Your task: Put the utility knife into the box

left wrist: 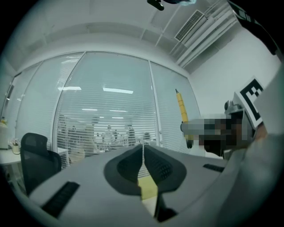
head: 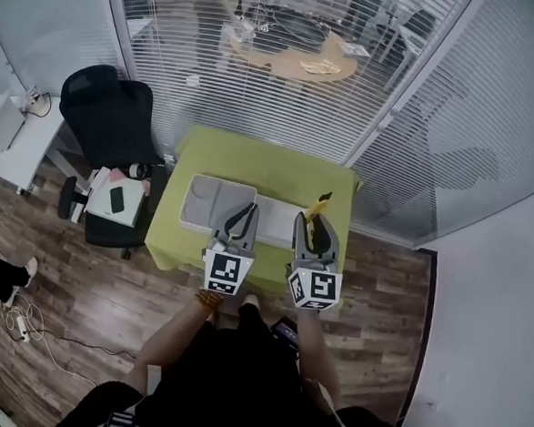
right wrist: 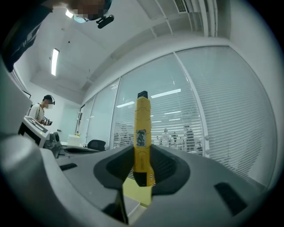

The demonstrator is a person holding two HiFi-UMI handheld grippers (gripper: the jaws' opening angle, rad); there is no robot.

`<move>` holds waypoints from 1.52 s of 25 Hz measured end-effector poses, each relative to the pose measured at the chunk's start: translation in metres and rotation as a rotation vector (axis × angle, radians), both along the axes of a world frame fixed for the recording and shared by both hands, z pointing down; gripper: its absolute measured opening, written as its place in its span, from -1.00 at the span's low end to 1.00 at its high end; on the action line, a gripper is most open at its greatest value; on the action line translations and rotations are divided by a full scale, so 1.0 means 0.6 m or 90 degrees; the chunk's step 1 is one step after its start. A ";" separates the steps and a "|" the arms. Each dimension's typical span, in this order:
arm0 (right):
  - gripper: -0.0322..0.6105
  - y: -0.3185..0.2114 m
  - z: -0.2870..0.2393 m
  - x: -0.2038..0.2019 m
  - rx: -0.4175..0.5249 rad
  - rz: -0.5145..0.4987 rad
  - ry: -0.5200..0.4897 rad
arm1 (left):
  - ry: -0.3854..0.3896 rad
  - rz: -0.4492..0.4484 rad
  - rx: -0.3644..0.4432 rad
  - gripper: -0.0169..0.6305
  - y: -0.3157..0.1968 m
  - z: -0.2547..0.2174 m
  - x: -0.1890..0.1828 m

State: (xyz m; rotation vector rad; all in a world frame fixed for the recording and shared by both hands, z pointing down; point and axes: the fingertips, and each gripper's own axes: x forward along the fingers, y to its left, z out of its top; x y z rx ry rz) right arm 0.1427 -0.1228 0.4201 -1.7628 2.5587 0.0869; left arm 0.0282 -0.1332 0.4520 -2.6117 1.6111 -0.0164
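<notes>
A yellow utility knife stands upright between the jaws of my right gripper, which is shut on its lower end. In the head view the knife sticks up from the right gripper above the near right part of the green table. The knife also shows at the right of the left gripper view. My left gripper is raised level over the table's front edge, its jaws closed with nothing between them. A light grey box with its lid beside it lies on the table just beyond both grippers.
A black office chair stands left of the table, with a small stool carrying a white box next to it. Glass walls with blinds close the far side. Cables lie on the wood floor at the lower left.
</notes>
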 end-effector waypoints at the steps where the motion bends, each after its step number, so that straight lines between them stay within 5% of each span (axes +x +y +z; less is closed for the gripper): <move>1: -0.56 -0.007 0.001 0.006 0.000 -0.005 -0.001 | -0.001 -0.005 0.000 -0.88 -0.006 0.001 0.005; 17: -0.56 -0.131 0.009 0.085 -0.005 -0.070 0.004 | -0.005 -0.073 -0.006 -0.88 -0.091 0.011 0.075; 38: -0.56 -0.235 0.013 0.037 0.000 -0.068 0.045 | 0.011 -0.052 -0.006 -0.88 -0.210 0.025 0.035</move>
